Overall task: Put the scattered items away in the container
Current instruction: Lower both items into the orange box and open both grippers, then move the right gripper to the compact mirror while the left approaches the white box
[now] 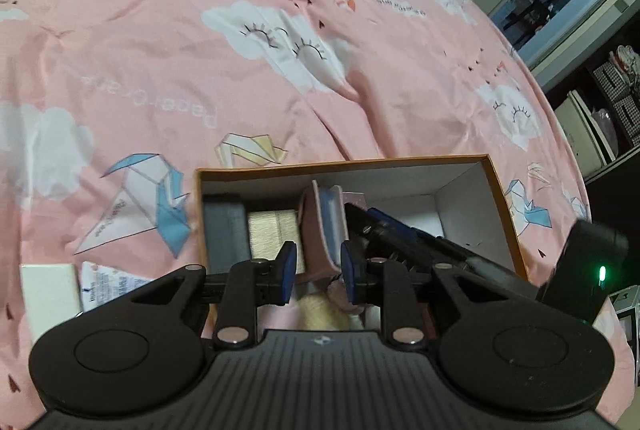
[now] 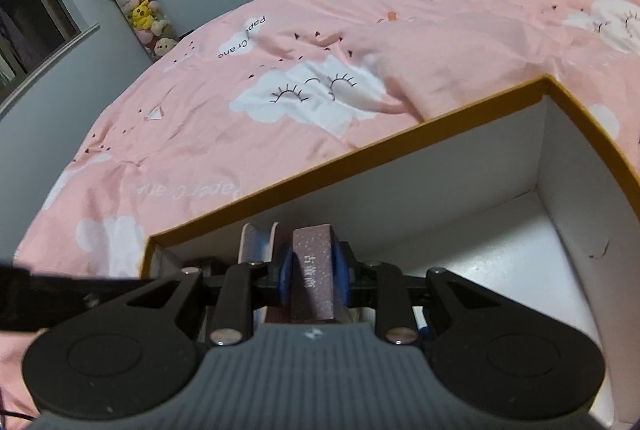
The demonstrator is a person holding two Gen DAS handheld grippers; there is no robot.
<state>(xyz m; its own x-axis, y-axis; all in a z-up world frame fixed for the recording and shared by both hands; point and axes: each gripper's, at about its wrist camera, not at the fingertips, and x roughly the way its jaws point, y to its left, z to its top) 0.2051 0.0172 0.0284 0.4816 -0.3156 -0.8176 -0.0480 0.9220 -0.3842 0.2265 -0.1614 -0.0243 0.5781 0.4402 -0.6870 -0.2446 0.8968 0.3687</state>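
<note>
Our right gripper (image 2: 313,280) pinches a purple box (image 2: 312,270) inside the container (image 2: 400,136); our left gripper (image 1: 319,266) has fingers spread around a pink case (image 1: 320,226).

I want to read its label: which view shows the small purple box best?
The right wrist view: the purple box sits close between the right gripper fingers, printed face toward the camera. The left wrist view shows only its pale top edge, over the orange container.
</note>
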